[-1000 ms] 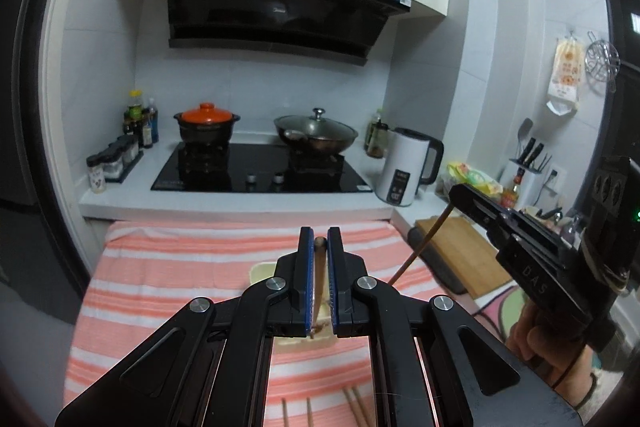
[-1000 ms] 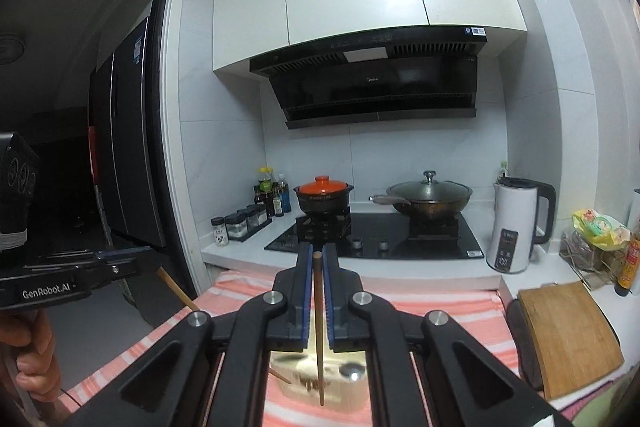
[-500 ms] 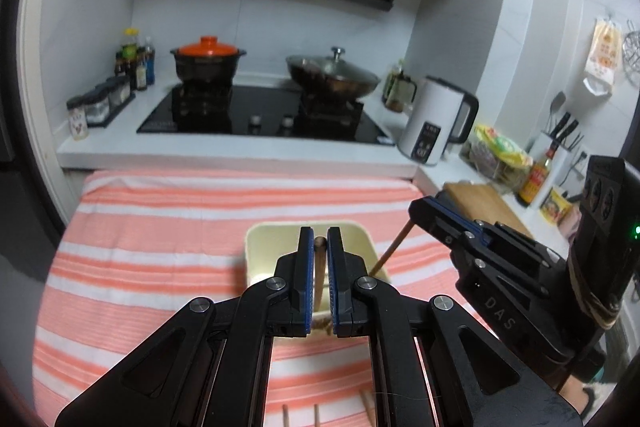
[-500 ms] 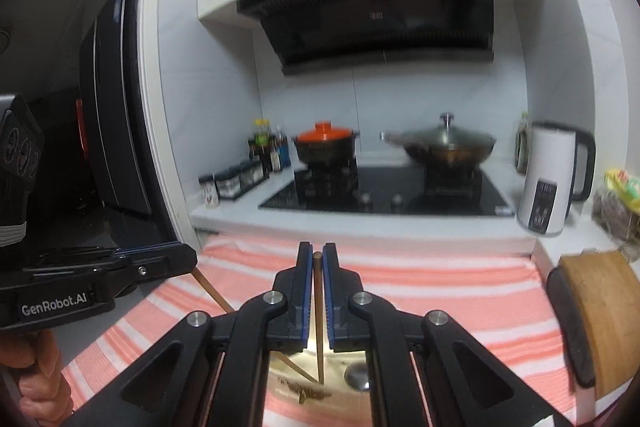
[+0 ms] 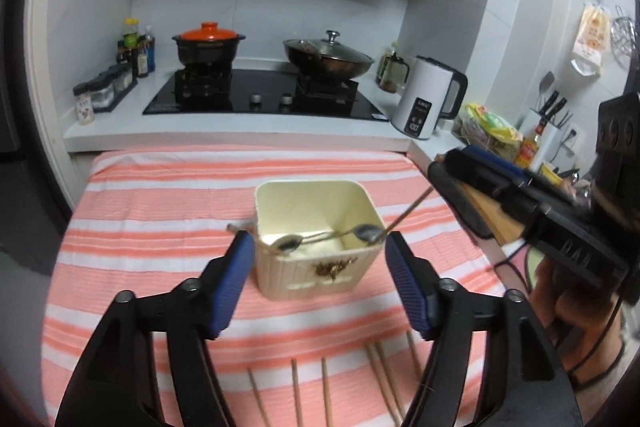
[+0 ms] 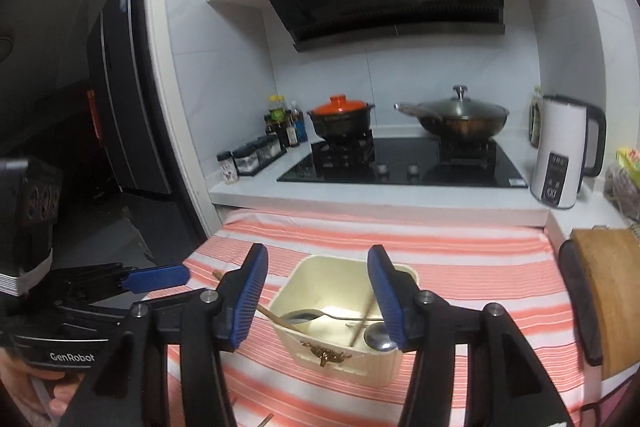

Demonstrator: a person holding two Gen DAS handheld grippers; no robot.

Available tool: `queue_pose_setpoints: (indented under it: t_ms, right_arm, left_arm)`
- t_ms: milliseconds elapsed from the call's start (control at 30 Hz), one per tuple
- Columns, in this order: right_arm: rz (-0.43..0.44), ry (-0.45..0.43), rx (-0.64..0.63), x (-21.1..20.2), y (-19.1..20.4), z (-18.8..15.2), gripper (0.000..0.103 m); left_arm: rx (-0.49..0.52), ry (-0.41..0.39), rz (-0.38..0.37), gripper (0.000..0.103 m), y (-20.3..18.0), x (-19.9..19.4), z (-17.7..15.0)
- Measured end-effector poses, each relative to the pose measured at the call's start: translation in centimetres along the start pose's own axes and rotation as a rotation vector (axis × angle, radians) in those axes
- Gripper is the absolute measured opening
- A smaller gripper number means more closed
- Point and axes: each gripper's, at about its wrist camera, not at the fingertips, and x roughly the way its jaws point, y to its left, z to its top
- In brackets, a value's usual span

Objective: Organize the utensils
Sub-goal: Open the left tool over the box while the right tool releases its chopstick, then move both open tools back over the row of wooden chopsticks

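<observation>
— Where did the loose chopsticks point(image 5: 326, 393) lie from your claws?

— Below and toward me from my left gripper point(image 5: 320, 269), on the striped cloth point(image 5: 160, 195), nearer me than the cream holder point(image 5: 316, 223). Their long axes ran roughly away from me, toward the holder, the right-hand ones fanned a little.

— And the claws themselves?

— Both were spread wide and held nothing. My right gripper point(image 6: 318, 293) hung just over the holder's mouth, with two spoons point(image 6: 308, 315) and a chopstick point(image 6: 362, 321) lying inside it.

— Which hand was nearer the loose ones?

— The left, I judged: they showed plainly between and beneath its fingers point(image 5: 230, 281). The right view showed only a tip or two at its bottom edge.

— So the coming move?

— Probably to drop the left claw back and down, jaws set across a stick's length. I could not tell how many sticks lay hidden under my own fingers.
</observation>
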Motion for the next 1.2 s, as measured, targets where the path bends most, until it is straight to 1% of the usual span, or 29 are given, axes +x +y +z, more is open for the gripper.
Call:
queue_pose_setpoints:
  t_ms: [33,67,133,233,367,433,567,633,800,867,933,1000,1100,1200]
  right_arm:
    - [-0.009,-0.010,-0.014,-1.2,0.3,0.0,0.055]
    - [-0.020,-0.019,-0.031,-2.5,0.6,0.0,0.057]
    - [-0.030,-0.036,-0.067,-5.4,1.3,-0.7,0.058]
    - [-0.049,-0.043,-0.119,-9.0,2.5,-2.4,0.058]
    - [-0.076,-0.031,-0.148,-12.9,3.7,-6.3,0.059]
    - [-0.092,-0.014,-0.152,-14.2,4.1,-8.4,0.058]
    - [-0.121,0.038,-0.141,-15.9,4.7,-12.9,0.059]
    - [-0.137,0.063,-0.137,-16.4,5.0,-15.1,0.059]
    - [-0.195,0.111,-0.135,-17.5,5.1,-20.8,0.059]
    - [-0.223,0.132,-0.136,-17.9,5.1,-22.9,0.059]
    - [-0.233,0.154,-0.127,-18.5,5.0,-25.0,0.059]
    - [-0.251,0.179,-0.125,-18.9,4.8,-26.9,0.059]
    - [-0.257,0.217,-0.100,-19.2,4.3,-28.9,0.059]
    - [-0.244,0.240,-0.053,-19.4,4.0,-30.2,0.059]
  left_arm:
    - [0.008,0.000,0.007,0.076,-0.1,-1.1,-0.6]
    - [0.018,0.001,0.011,0.080,-0.2,-2.3,-1.5]
    - [0.027,0.010,0.018,0.084,-0.4,-4.0,-3.3]
    - [0.033,0.040,0.005,0.084,-1.0,-6.0,-6.9]
    - [0.007,0.084,-0.021,0.084,-1.8,-7.4,-13.2]
    - [-0.014,0.107,-0.013,0.084,-2.1,-7.7,-16.1]
    - [-0.106,0.161,-0.043,0.084,-2.0,-7.7,-20.9]
    - [-0.125,0.176,-0.031,0.084,-1.8,-7.8,-22.5]
    - [-0.157,0.171,0.024,0.084,-0.6,-8.8,-25.8]
    - [-0.161,0.171,0.056,0.084,0.0,-9.2,-27.0]
    - [-0.157,0.174,0.100,0.084,0.8,-9.8,-28.4]
    - [-0.159,0.184,0.126,0.084,1.2,-9.9,-29.5]
    - [-0.157,0.201,0.130,0.084,1.2,-9.6,-30.6]
    - [-0.143,0.214,0.131,0.084,0.8,-9.1,-31.2]
